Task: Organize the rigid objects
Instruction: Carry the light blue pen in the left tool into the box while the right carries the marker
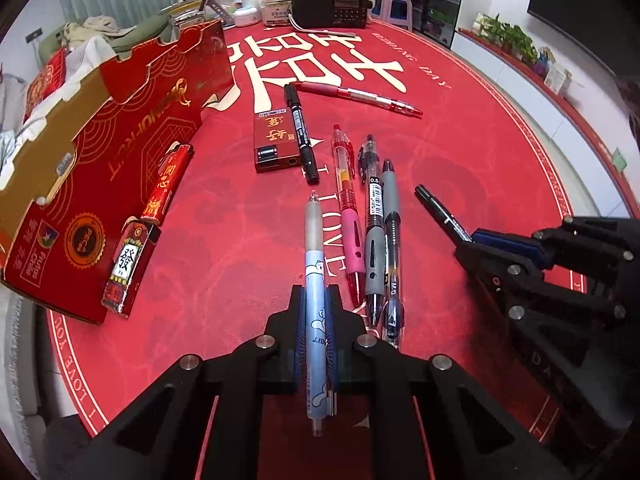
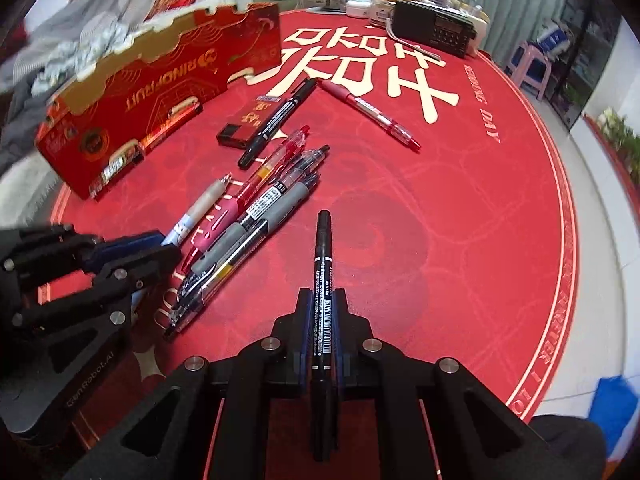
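Between the left gripper's [image 1: 316, 300] closed pads, a light-blue pen [image 1: 316, 280] runs lengthwise along the fingers, tip toward the far table edge. Right gripper [image 2: 323, 300] likewise clamps a black marker [image 2: 323, 264], pointing away. Only the left view shows 2 lighters [image 1: 140, 236] clearly beside the red box [image 1: 120, 140].

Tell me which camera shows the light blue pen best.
The left wrist view: the light blue pen runs full length through the left claw. In the right wrist view that claw hides its rear half, leaving only the pale front end visible.
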